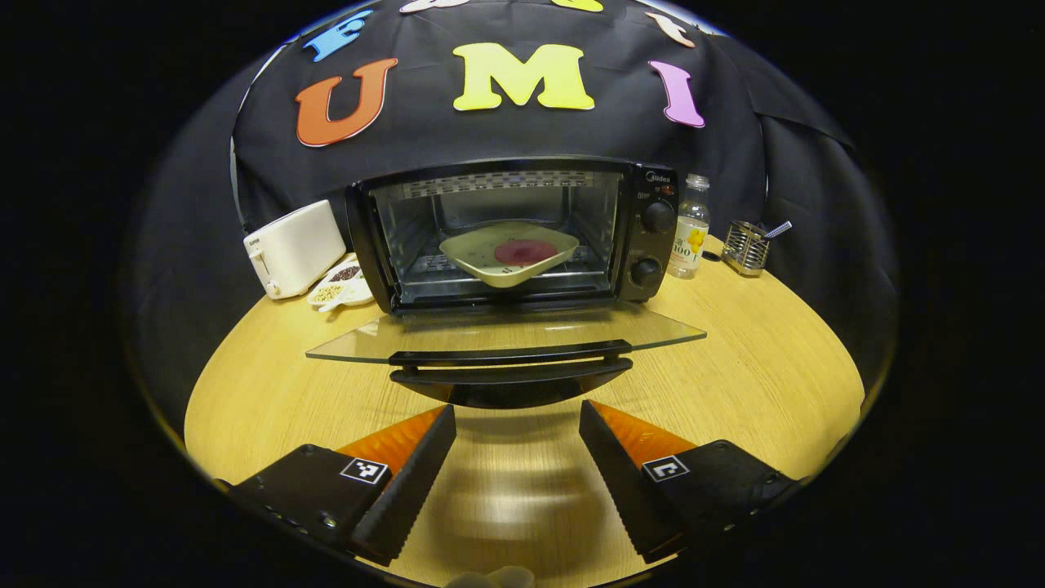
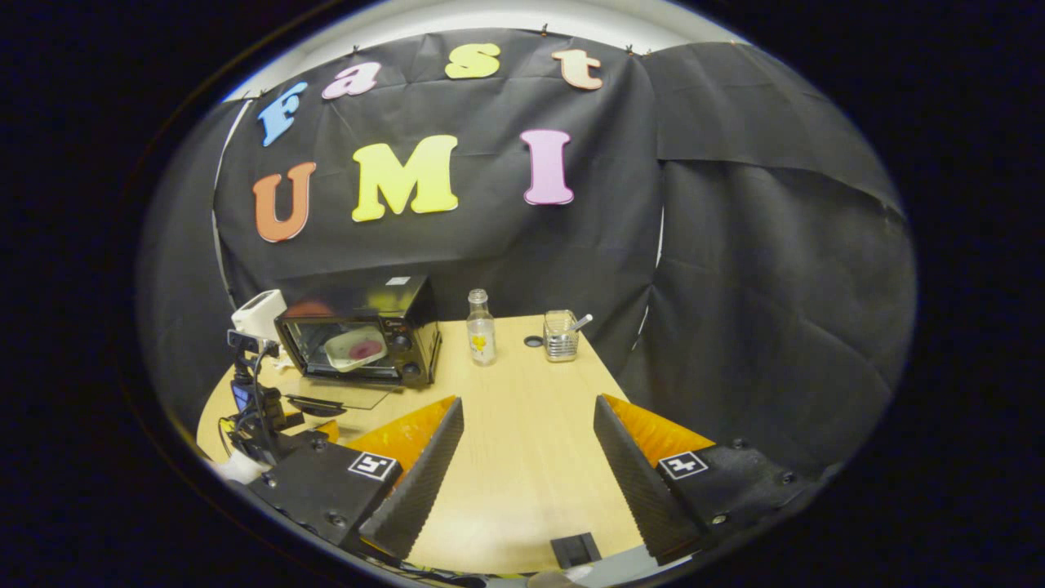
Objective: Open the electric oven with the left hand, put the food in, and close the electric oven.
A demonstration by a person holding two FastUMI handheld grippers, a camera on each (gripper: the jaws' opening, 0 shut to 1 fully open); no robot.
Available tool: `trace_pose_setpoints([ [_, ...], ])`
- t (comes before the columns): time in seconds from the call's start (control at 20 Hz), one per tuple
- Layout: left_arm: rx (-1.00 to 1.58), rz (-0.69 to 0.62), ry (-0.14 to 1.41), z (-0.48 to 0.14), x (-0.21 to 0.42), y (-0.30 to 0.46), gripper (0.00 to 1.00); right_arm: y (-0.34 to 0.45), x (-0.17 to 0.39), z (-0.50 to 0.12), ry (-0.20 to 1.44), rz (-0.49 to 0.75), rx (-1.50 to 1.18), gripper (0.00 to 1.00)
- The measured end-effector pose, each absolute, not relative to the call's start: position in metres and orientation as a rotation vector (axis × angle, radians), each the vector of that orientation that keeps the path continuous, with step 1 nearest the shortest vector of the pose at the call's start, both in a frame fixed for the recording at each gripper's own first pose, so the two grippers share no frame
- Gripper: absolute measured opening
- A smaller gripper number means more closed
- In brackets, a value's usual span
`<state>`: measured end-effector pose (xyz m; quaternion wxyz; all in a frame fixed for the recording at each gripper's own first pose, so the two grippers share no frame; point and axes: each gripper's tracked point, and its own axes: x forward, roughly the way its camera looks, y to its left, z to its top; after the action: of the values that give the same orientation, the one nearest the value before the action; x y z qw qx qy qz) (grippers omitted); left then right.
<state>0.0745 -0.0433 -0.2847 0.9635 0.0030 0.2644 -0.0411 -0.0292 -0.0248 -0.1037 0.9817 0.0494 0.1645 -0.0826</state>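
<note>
Left tool (image 1: 516, 457), fingers spread and empty, should rise under the lowered glass door's black bar handle (image 1: 510, 356) of the black electric oven (image 1: 506, 233), swinging it shut over the shallow cream plastic dish of food (image 1: 509, 253) inside.

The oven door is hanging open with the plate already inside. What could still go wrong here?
The glass door lies flat, and the left gripper sits open just short of its handle; a lift from off-centre might slip. The plate rests tilted near the front of the rack, so the closing door might knock it.
</note>
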Motion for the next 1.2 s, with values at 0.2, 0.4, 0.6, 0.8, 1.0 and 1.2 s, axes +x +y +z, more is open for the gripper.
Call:
trace_pose_setpoints([
  [0.2, 0.039, -0.089, 0.495, -0.257, 0.091, -0.038, 0.98, -0.027, -0.031, -0.105, 0.311, -0.186, 0.145, 1.0],
  [0.4, 0.049, -0.106, 0.459, -0.23, 0.107, -0.039, 0.97, -0.034, -0.034, -0.113, 0.316, -0.21, 0.181, 1.0],
  [0.6, 0.039, -0.103, 0.434, -0.211, 0.125, -0.041, 0.98, -0.039, -0.041, -0.121, 0.332, -0.231, 0.211, 1.0],
  [0.8, 0.048, -0.111, 0.399, -0.195, 0.15, -0.045, 0.98, -0.046, -0.045, -0.121, 0.34, -0.247, 0.222, 1.0],
  [1.0, 0.043, -0.123, 0.369, -0.183, 0.166, -0.049, 0.97, -0.051, -0.046, -0.116, 0.334, -0.262, 0.222, 1.0],
  [1.2, 0.027, -0.14, 0.378, -0.186, 0.162, -0.059, 0.98, -0.049, -0.044, -0.116, 0.339, -0.254, 0.205, 1.0],
])
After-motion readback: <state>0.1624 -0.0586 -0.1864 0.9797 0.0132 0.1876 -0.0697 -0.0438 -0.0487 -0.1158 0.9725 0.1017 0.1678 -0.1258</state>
